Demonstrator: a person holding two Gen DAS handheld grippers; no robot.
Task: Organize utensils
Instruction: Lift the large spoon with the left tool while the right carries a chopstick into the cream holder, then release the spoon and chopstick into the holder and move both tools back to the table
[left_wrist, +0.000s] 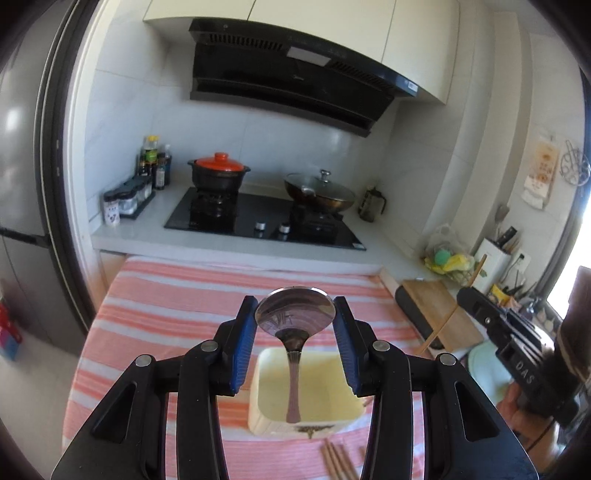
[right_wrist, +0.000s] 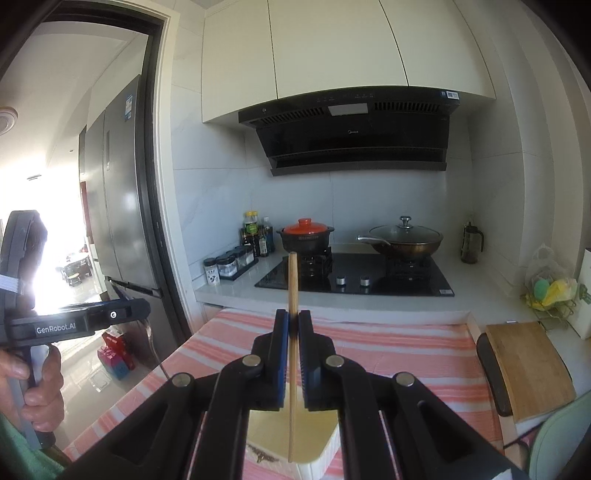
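My left gripper (left_wrist: 295, 314) is shut on a steel spoon (left_wrist: 294, 325); the bowl sits between the blue pads and the handle hangs down over a cream square container (left_wrist: 266, 410) on the striped cloth. My right gripper (right_wrist: 293, 325) is shut on a wooden chopstick (right_wrist: 293, 288) held upright, its lower end over the same container (right_wrist: 269, 432). Several more chopsticks (left_wrist: 338, 461) lie on the cloth in front of the container. The right gripper (left_wrist: 517, 343) shows at the right of the left wrist view, the left gripper (right_wrist: 92, 321) at the left of the right wrist view.
A pink-and-white striped cloth (left_wrist: 184, 302) covers the table. Behind it is a counter with a black hob (left_wrist: 258, 218), a red-lidded pot (left_wrist: 219, 171), a lidded wok (left_wrist: 319, 190) and spice jars (left_wrist: 129, 199). A wooden cutting board (left_wrist: 439, 314) lies at right. A fridge (right_wrist: 122, 206) stands at left.
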